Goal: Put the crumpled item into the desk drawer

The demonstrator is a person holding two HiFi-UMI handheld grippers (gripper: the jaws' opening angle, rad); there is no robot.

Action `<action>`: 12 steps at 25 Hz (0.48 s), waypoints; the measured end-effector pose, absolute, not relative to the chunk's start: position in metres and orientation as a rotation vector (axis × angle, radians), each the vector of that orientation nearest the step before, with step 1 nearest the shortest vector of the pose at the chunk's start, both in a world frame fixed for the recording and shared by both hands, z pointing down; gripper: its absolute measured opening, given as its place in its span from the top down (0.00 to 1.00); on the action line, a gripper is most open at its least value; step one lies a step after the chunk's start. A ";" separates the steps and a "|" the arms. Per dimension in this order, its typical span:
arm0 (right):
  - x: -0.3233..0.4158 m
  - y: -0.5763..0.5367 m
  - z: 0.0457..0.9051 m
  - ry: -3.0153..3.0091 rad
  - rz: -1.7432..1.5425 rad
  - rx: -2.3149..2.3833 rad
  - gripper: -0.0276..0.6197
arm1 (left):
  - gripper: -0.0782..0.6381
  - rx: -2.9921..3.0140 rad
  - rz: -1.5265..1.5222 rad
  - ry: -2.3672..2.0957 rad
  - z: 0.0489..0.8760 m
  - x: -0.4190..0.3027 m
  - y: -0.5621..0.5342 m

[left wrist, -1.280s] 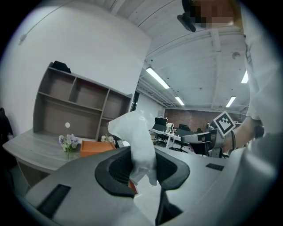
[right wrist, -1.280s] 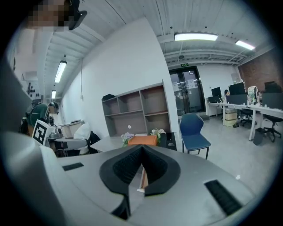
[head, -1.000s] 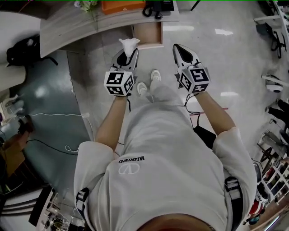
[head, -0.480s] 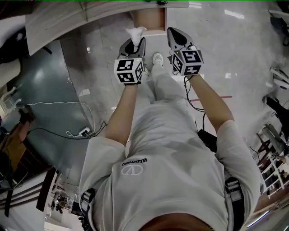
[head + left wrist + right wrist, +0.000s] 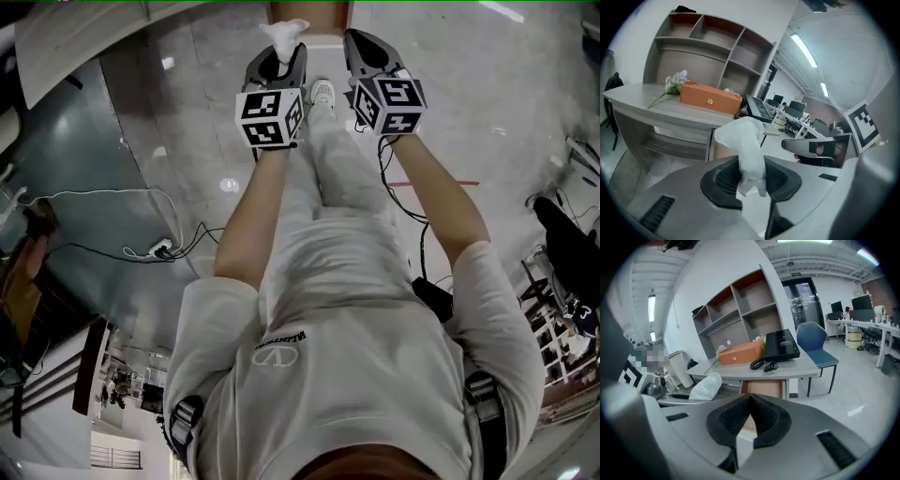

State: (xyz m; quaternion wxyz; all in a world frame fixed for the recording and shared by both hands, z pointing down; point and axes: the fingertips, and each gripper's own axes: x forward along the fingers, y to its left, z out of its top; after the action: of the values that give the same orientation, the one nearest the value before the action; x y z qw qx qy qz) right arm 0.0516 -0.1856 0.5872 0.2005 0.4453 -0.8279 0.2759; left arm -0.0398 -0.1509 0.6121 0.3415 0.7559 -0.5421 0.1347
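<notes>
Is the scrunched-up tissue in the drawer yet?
Not yet. Done: the tissue is picked up, pinched in the left gripper. In hand: it is held in front of the desk, whose drawer looks pulled out. The right gripper is shut and empty. Left to do: reach the drawer and let go of the tissue inside.

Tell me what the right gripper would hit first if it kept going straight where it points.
Most likely the desk drawer: the right gripper, jaws together and empty, points at its front, just beneath the desk top. Depth is unclear, but nothing shows in between.
</notes>
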 end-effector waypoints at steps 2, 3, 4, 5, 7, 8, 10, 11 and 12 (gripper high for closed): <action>0.051 -0.188 0.596 -2.314 0.775 1.232 0.96 | 0.75 1.951 0.355 -1.409 0.624 -0.036 -0.151; 0.051 -0.188 0.601 -2.316 0.775 1.223 0.96 | 0.75 1.946 0.360 -1.410 0.630 -0.035 -0.151; 0.050 -0.188 0.606 -2.318 0.775 1.212 0.96 | 0.75 1.940 0.365 -1.412 0.636 -0.034 -0.151; 0.049 -0.188 0.612 -2.319 0.777 1.200 0.96 | 0.75 1.932 0.370 -1.415 0.642 -0.034 -0.151; 0.044 -0.189 0.623 -2.317 0.790 1.176 0.96 | 0.75 1.918 0.380 -1.421 0.653 -0.036 -0.153; 0.043 -0.190 0.628 -2.315 0.796 1.168 0.96 | 0.75 1.916 0.381 -1.423 0.657 -0.037 -0.155; 0.041 -0.195 0.635 -2.313 0.797 1.166 0.96 | 0.75 1.928 0.376 -1.419 0.663 -0.036 -0.161; 0.041 -0.196 0.639 -2.311 0.796 1.171 0.96 | 0.75 1.935 0.374 -1.413 0.667 -0.035 -0.163; 0.042 -0.197 0.643 -2.308 0.798 1.176 0.96 | 0.75 1.939 0.376 -1.409 0.671 -0.034 -0.164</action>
State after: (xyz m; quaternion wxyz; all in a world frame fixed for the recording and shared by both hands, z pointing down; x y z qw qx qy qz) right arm 0.0415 -0.1971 0.6432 0.2141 0.4238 -0.8318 0.2876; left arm -0.0345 -0.1644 0.6712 0.3503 0.7485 -0.5440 0.1454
